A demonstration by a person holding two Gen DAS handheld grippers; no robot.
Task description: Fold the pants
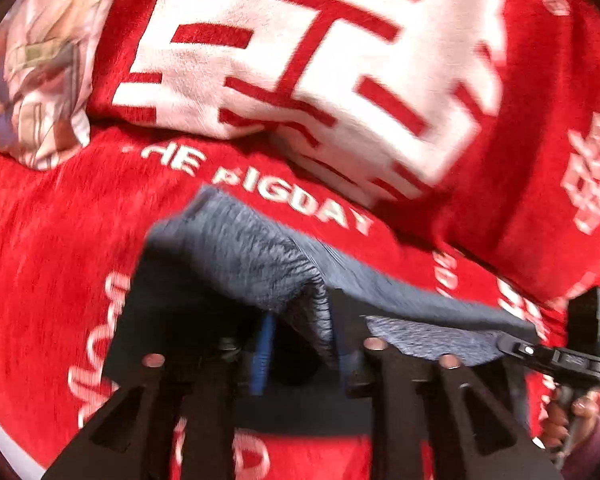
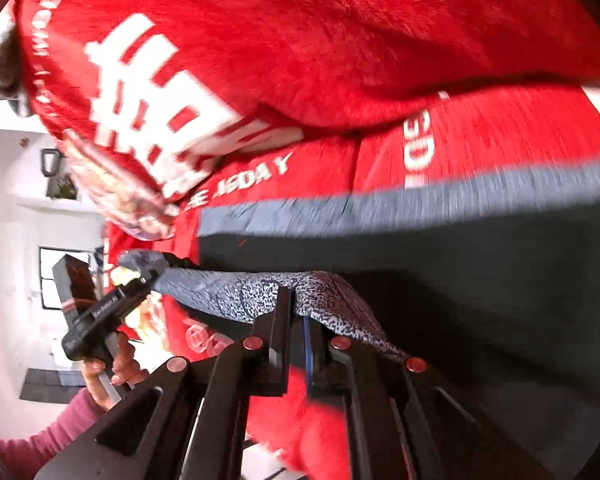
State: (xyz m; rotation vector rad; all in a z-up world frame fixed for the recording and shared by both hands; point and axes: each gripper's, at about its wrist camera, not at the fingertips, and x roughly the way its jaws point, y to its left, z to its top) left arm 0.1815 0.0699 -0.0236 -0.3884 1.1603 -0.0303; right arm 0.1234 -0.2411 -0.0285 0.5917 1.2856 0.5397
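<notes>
Two claws, left (image 1: 300,344) and right (image 2: 298,320), one pants (image 1: 236,248), one red blanket (image 1: 40,240).

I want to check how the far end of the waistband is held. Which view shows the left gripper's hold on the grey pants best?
The right wrist view: it shows the left gripper from the side, shut on the grey pants, the hem stretched between both grippers. The left wrist view is blurred, its fingers half buried under bunched fabric.
</notes>
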